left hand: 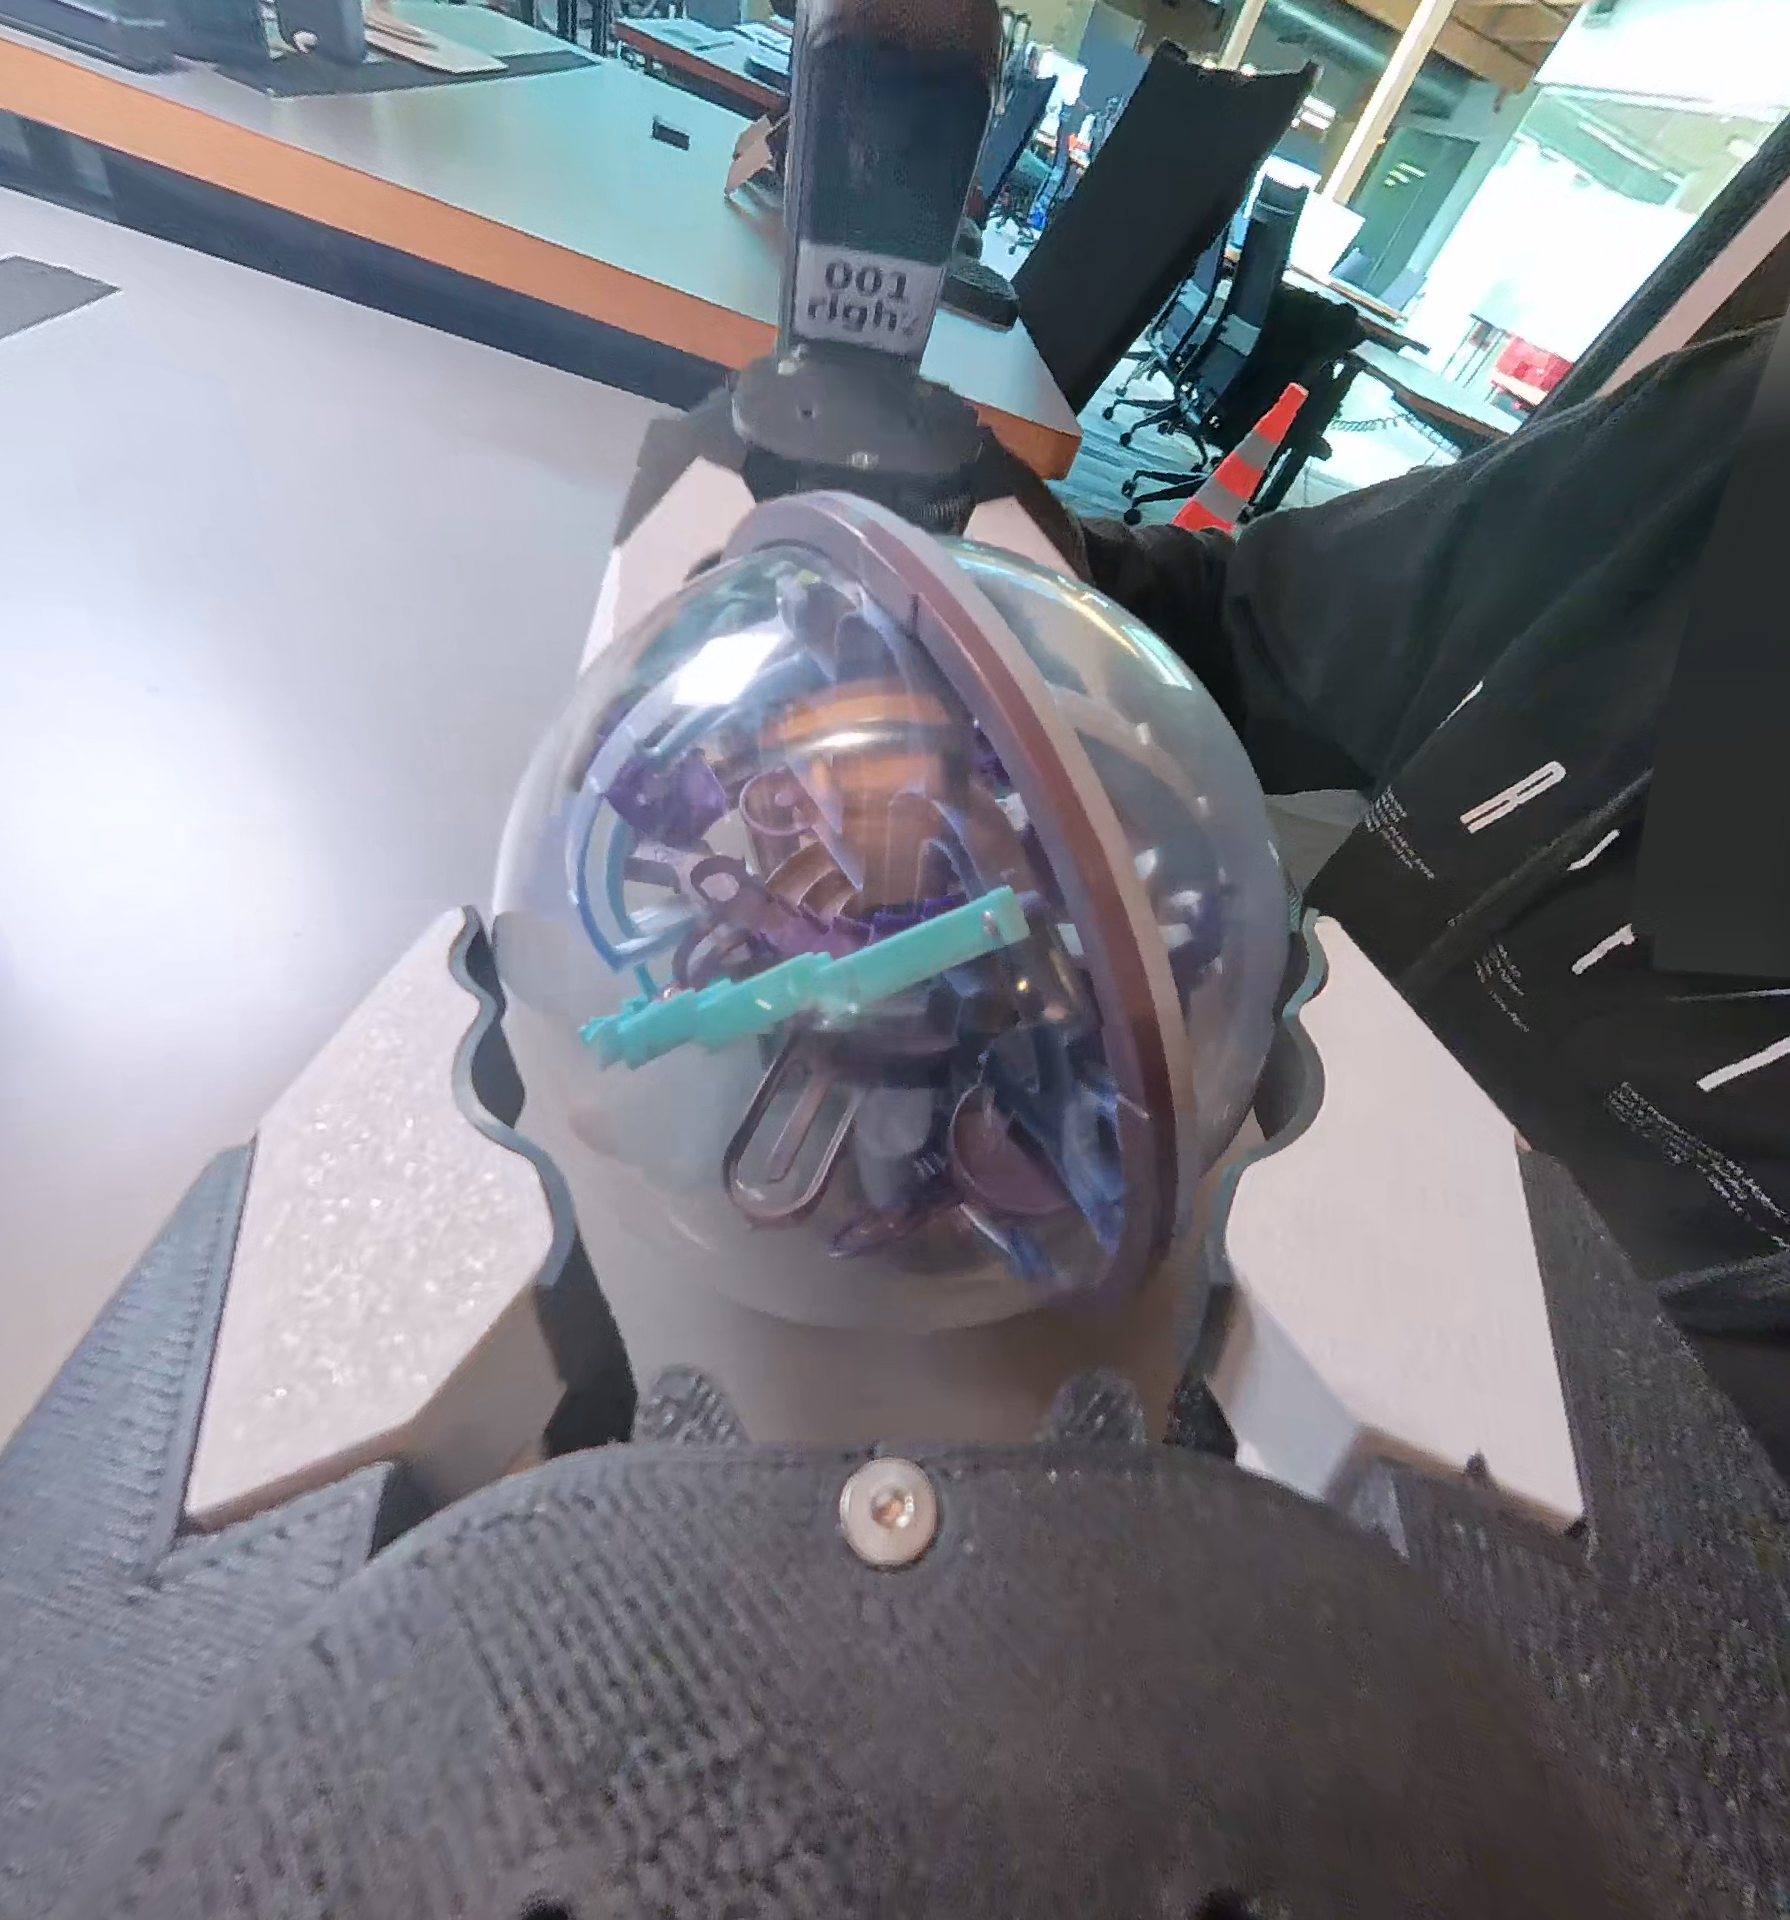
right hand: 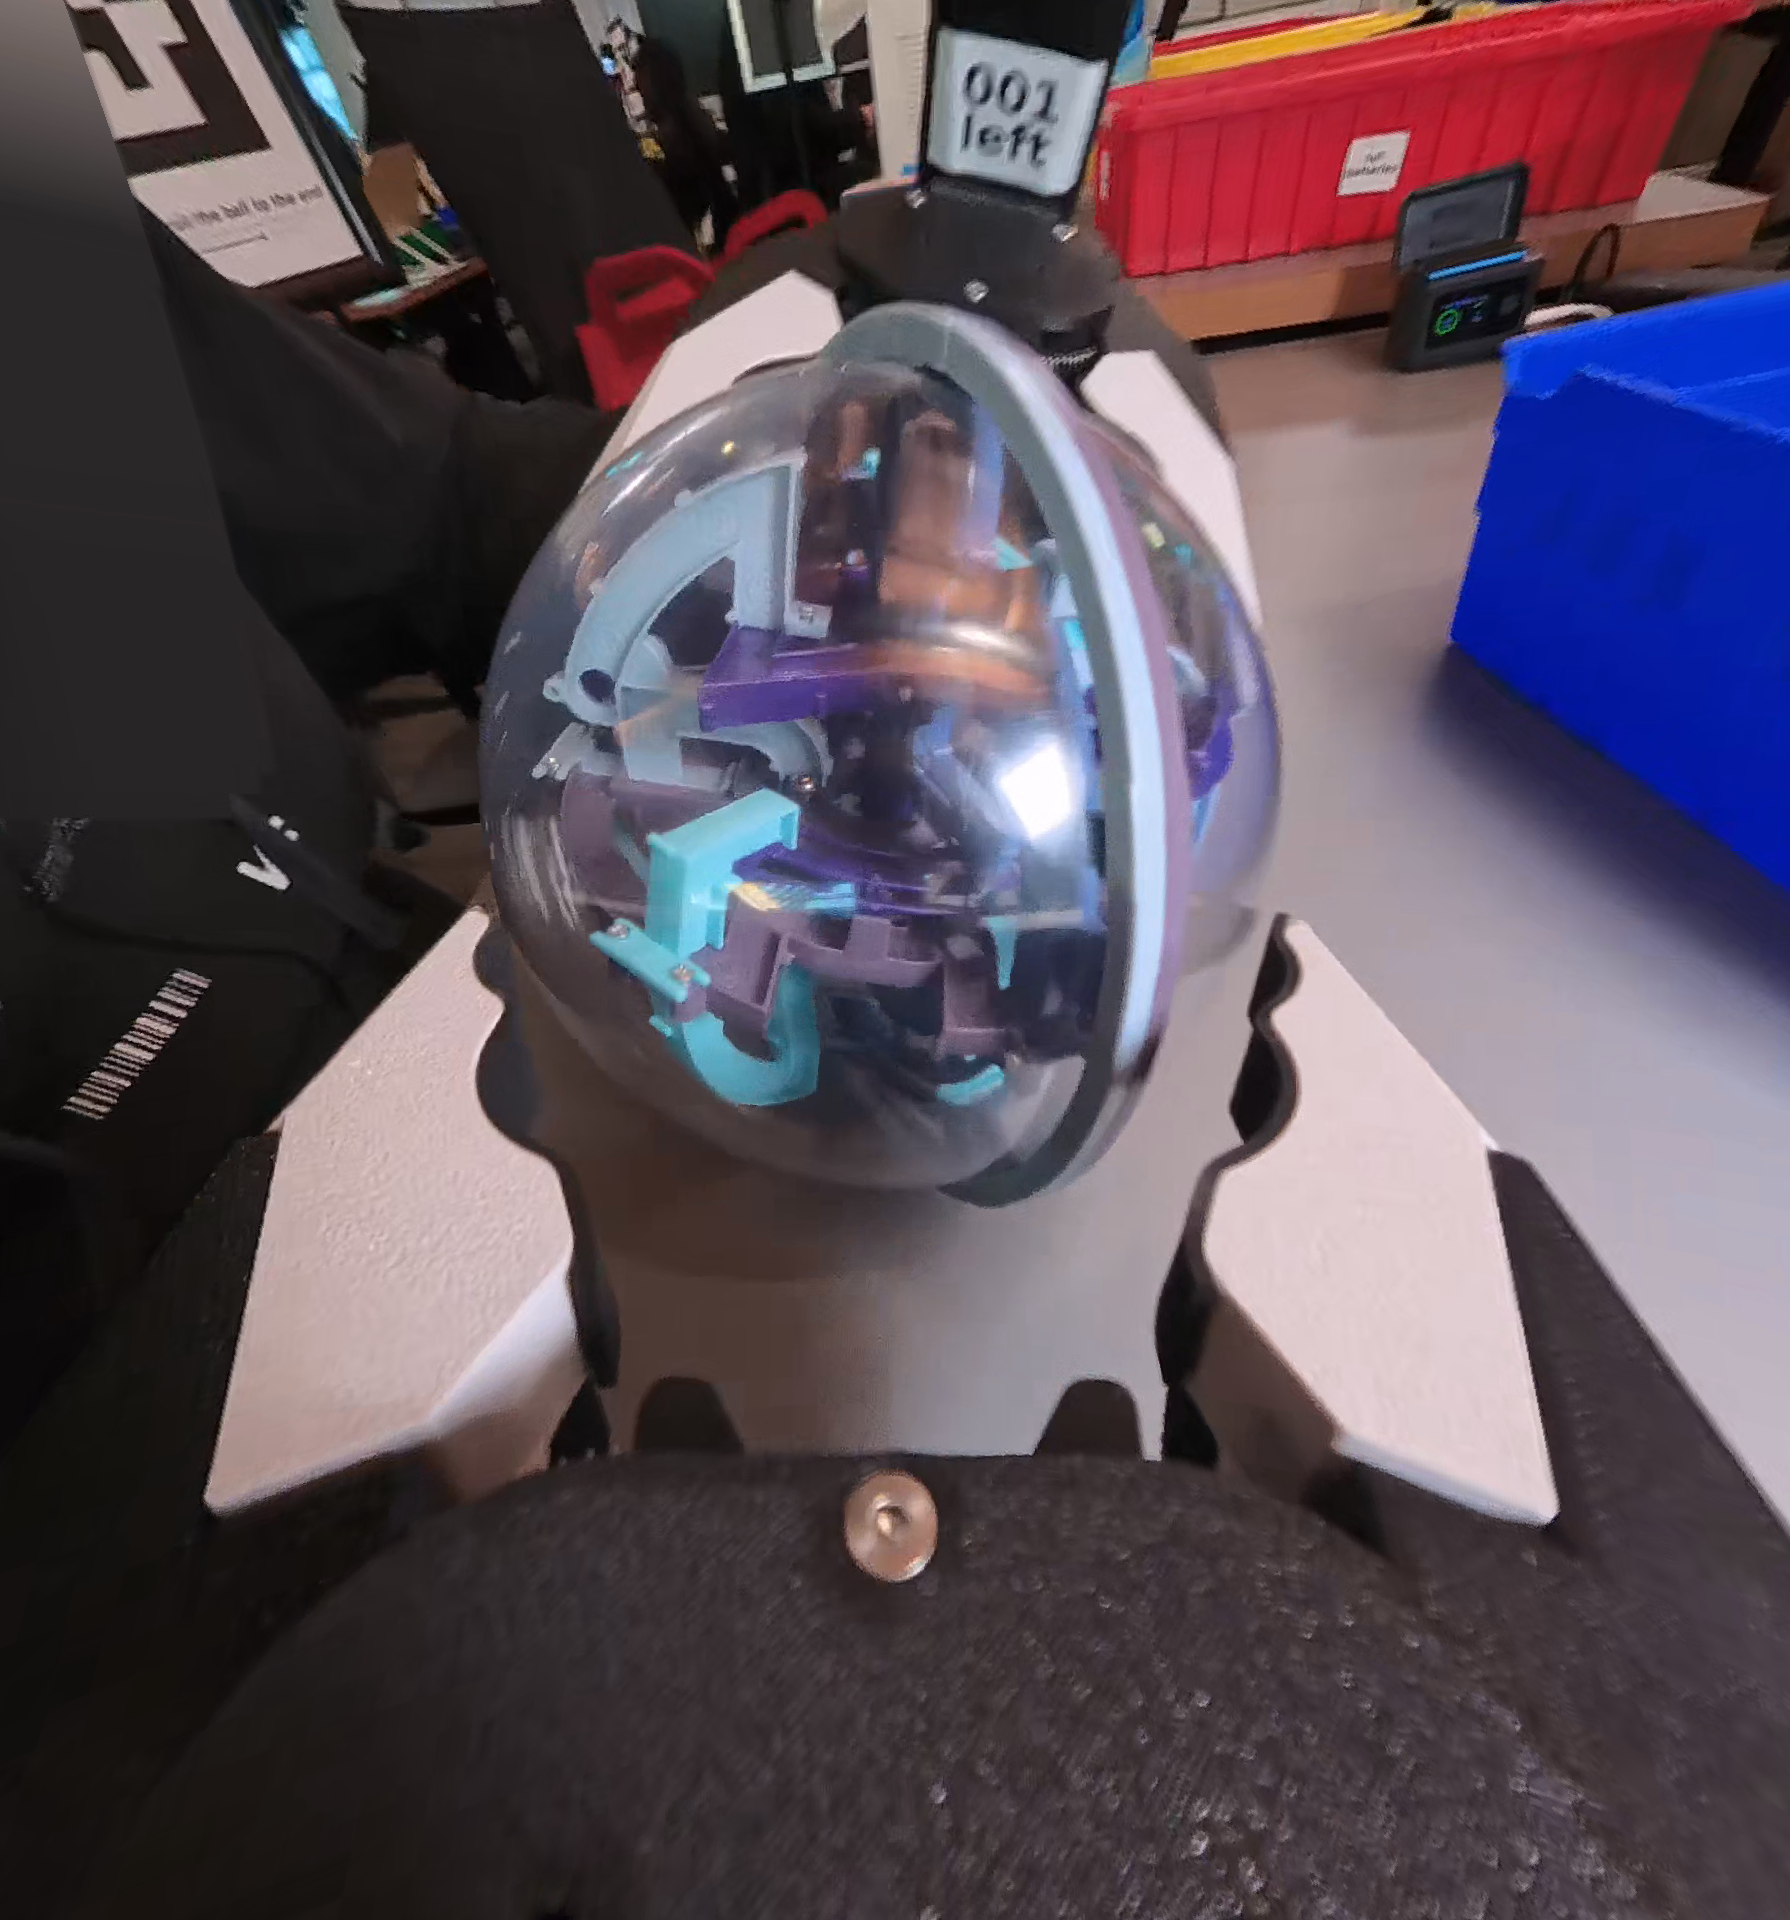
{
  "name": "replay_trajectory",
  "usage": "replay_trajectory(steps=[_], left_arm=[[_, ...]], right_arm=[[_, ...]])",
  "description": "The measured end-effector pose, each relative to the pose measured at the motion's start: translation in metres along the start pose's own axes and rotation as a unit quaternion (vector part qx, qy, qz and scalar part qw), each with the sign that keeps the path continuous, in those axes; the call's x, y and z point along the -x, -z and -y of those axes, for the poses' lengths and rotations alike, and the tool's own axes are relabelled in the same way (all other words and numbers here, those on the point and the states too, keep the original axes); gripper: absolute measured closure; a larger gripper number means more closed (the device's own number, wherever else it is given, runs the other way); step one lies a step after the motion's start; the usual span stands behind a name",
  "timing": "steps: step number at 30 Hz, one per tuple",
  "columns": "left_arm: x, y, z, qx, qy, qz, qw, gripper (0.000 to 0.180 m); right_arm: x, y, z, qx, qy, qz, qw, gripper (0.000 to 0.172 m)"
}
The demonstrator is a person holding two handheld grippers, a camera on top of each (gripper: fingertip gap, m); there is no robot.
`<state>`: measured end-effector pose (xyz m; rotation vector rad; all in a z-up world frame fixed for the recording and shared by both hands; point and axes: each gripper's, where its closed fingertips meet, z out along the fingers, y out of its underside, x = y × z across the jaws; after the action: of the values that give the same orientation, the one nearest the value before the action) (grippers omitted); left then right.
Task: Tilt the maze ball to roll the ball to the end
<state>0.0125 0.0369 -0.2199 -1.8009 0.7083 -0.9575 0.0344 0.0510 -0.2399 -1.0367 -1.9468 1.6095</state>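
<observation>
Maze ball [left hand: 870,935], gripped by both grippers' fingers [left hand: 475,1039], blurs its small inner ball.

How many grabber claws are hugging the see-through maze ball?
2. The left gripper cradles one side of the maze ball; the right gripper faces it, cradling the opposite side.
</observation>
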Motion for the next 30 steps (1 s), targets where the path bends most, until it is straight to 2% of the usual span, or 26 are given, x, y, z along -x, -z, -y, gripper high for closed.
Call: replay_trajectory(steps=[5,14,19,30], left_arm=[[0.000,-0.006,0.006,-0.031,0.025,0.004,0.999,0.037],[-0.007,-0.012,0.005,-0.043,0.011,0.040,0.998,0.037],[-0.011,-0.015,-0.003,-0.025,-0.020,0.037,0.999,0.030],[-0.013,-0.016,-0.004,-0.034,-0.059,0.046,0.997,0.033]], right_arm=[[0.003,0.001,-0.006,-0.013,-0.010,0.011,1.000,0.035],[0.007,0.007,-0.007,-0.025,0.001,0.042,0.999,0.035],[0.007,0.009,-0.010,-0.023,-0.019,0.064,0.998,0.035],[0.010,0.009,-0.010,-0.016,0.002,0.056,0.998,0.035]])
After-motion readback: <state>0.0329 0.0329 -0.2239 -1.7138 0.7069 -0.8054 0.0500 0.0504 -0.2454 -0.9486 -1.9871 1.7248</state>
